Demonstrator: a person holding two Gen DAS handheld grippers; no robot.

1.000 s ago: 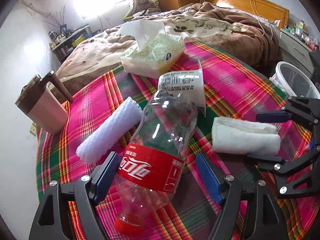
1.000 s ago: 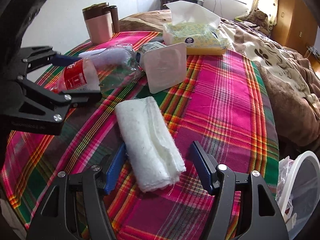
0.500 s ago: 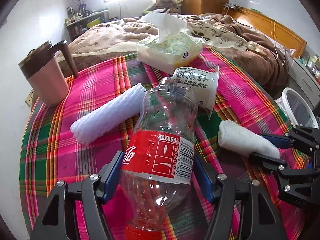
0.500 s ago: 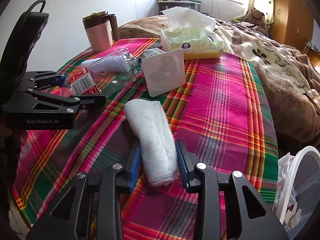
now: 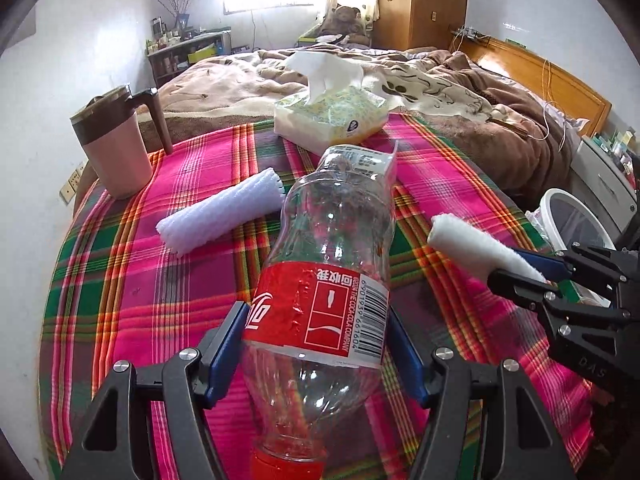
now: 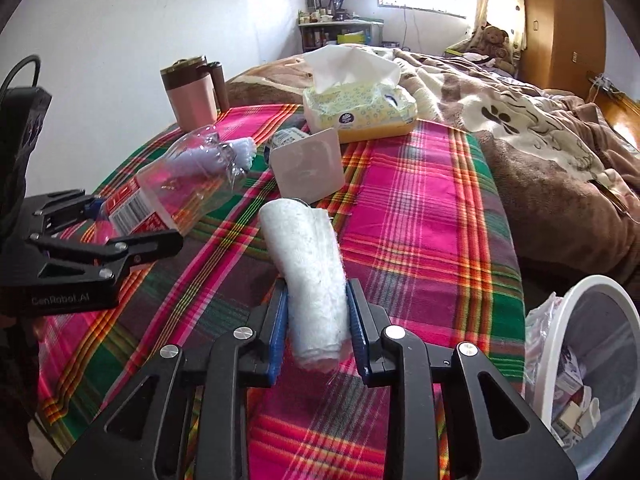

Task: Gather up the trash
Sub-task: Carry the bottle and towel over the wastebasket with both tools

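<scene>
My left gripper point(image 5: 316, 356) is clamped on the bottle point(image 5: 328, 280) at its red label, cap toward me, base raised toward 12 o'clock. My right gripper point(image 6: 318, 320) pinches the wipe point(image 6: 308, 256), lifted off the cloth point(image 6: 420, 208). The bin point(image 6: 592, 344) sits at 4 o'clock off the table edge. I'd swing right first, keep both grips firm, and release only over the rim.

Glossy clear plastic bottle point(image 5: 328, 280), fluffy white cloth roll point(image 6: 316, 276), woven plaid tablecloth point(image 6: 420, 208), matt black tools.
</scene>
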